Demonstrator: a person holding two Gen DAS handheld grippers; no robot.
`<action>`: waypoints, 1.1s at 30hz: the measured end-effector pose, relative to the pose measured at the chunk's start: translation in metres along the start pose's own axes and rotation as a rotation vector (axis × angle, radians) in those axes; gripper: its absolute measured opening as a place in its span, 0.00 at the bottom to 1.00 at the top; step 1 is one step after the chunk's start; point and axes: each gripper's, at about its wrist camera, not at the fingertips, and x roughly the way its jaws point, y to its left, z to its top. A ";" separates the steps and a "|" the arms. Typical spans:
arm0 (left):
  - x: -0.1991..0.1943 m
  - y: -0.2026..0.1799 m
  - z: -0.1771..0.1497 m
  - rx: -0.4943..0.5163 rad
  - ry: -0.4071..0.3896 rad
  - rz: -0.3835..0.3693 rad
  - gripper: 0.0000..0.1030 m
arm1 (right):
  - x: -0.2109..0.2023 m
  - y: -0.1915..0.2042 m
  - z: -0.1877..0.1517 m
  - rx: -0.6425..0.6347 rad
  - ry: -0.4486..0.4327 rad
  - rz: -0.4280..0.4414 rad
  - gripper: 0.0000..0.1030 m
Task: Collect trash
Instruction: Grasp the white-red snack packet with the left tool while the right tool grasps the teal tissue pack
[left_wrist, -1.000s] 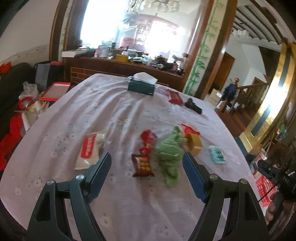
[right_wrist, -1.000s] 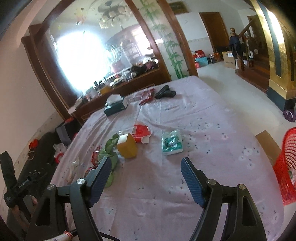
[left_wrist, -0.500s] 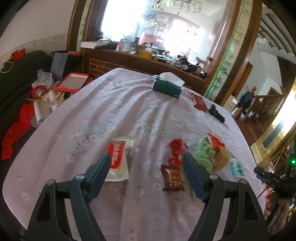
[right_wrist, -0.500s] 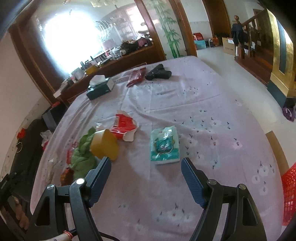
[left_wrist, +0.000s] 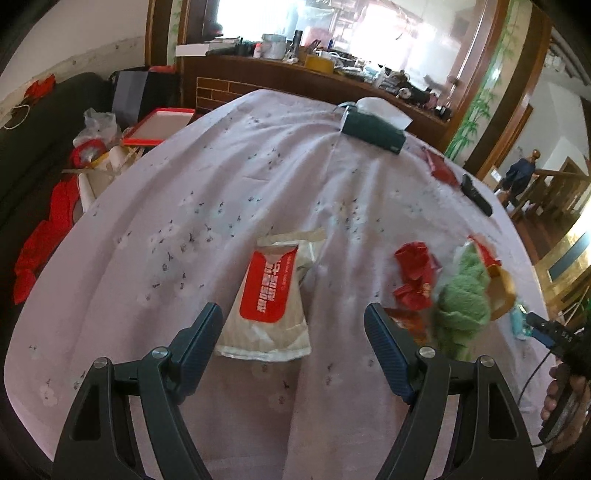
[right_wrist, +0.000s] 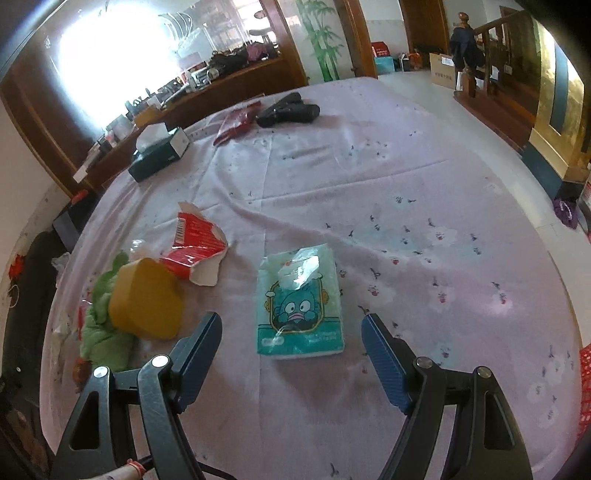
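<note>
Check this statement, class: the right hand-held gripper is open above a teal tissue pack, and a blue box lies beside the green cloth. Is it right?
One detail is wrong. In the right wrist view the box beside the green cloth is yellow, not blue. The right hand-held gripper is open above the teal tissue pack.

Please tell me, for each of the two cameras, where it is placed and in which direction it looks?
Left wrist: on the left gripper, looking down along its open fingers at a white and red packet; a hand shows at the right edge.
Right wrist: on the right gripper, looking down at a teal tissue pack.
Shared: the lilac tablecloth, dark tissue box, green cloth and yellow box.
</note>
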 end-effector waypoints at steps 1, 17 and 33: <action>0.003 0.000 0.001 0.001 0.001 0.010 0.75 | 0.003 0.001 0.000 -0.004 0.003 -0.002 0.79; 0.065 0.013 0.014 -0.026 0.131 0.058 0.49 | 0.023 0.012 0.001 -0.082 0.002 -0.134 0.50; 0.002 0.012 0.002 -0.110 0.005 -0.046 0.41 | -0.062 0.015 -0.036 0.007 -0.132 0.057 0.33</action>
